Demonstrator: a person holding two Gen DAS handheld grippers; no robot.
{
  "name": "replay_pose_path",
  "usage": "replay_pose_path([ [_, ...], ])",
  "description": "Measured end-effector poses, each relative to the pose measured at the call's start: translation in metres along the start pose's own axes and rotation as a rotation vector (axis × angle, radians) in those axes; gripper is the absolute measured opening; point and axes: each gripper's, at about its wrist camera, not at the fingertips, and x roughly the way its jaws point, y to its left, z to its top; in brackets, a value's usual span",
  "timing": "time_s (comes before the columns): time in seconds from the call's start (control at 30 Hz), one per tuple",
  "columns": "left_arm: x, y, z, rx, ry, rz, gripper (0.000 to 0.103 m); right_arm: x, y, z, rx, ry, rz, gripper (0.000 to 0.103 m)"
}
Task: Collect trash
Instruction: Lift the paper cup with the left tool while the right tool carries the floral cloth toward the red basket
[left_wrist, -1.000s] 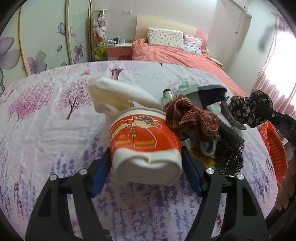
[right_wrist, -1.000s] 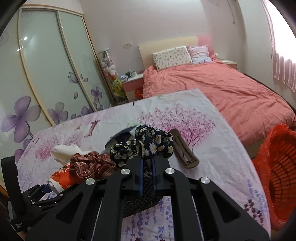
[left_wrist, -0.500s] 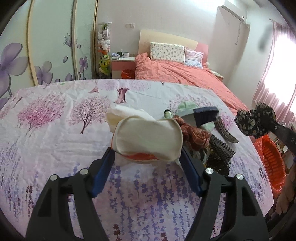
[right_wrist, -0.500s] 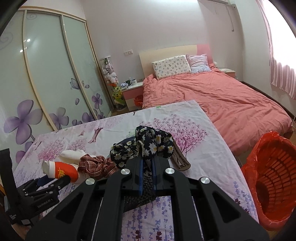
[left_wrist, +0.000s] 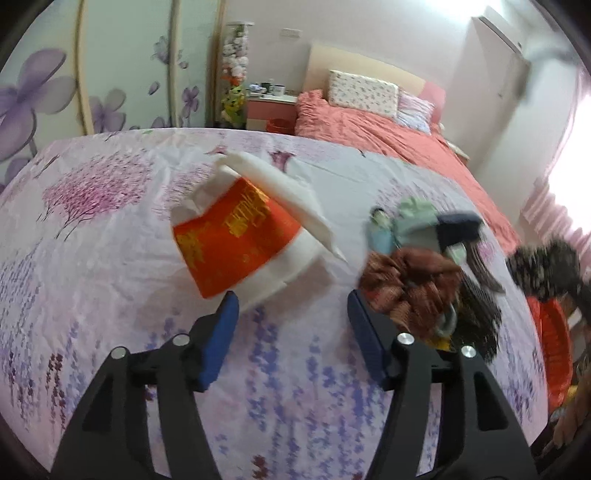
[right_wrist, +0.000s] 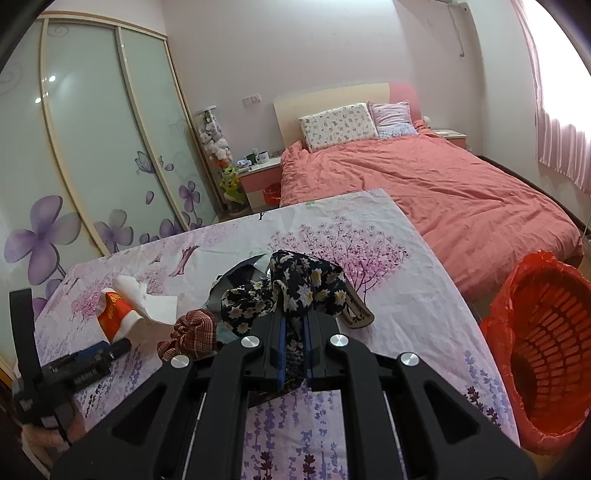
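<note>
Little of the collecting looks finished. The red-and-white crushed paper cup (left_wrist: 240, 243) with a white tissue tucked behind it is clear of the left gripper (left_wrist: 291, 317) and appears to be tumbling or resting just beyond its blue pads, which have just been opening and now stand apart with nothing between them. The right gripper (right_wrist: 293, 350) is clamped tight on a black flower-printed cloth scrunchie (right_wrist: 291, 291), lifted above the counter (right_wrist: 406, 295), which is draped in a lilac tree-printed cloth. The red mesh waste basket lined with a red bag (right_wrist: 546, 350) stands on the floor off the counter's right edge; what can be seen of its inside looks bare, so I judge that nothing has been dropped in yet. Still on the counter are a brown checked fabric bundle (left_wrist: 410, 280), a mint and dark-blue heap of cloth (left_wrist: 432, 225), black netting and a brown comb-like piece (right_wrist: 354, 314).

The left wrist view shows the cup's printed side and the gap between it and the pads, though blurred, and catches only a sliver of the basket. The right wrist view gives the basket's open mouth and depth, the left gripper from the side near the cup, and the pink bed (right_wrist: 443, 192) beyond, but hides much of the heap behind the scrunchie.
</note>
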Motion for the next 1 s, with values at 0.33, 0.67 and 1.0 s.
replay_pose_path([
  [0.33, 0.019, 0.039, 0.02, -0.073, 0.002, 0.09, 0.076, 0.019, 0.004, -0.002, 0.004, 0.023, 0.021, 0.008],
  [0.67, 0.039, 0.043, 0.02, -0.051, 0.038, 0.145, 0.057, 0.026, 0.006, -0.005, -0.002, 0.04, 0.028, 0.008],
  [1.0, 0.047, 0.051, 0.032, -0.058, 0.012, 0.181, 0.008, 0.025, 0.001, -0.003, 0.003, 0.038, 0.017, 0.008],
])
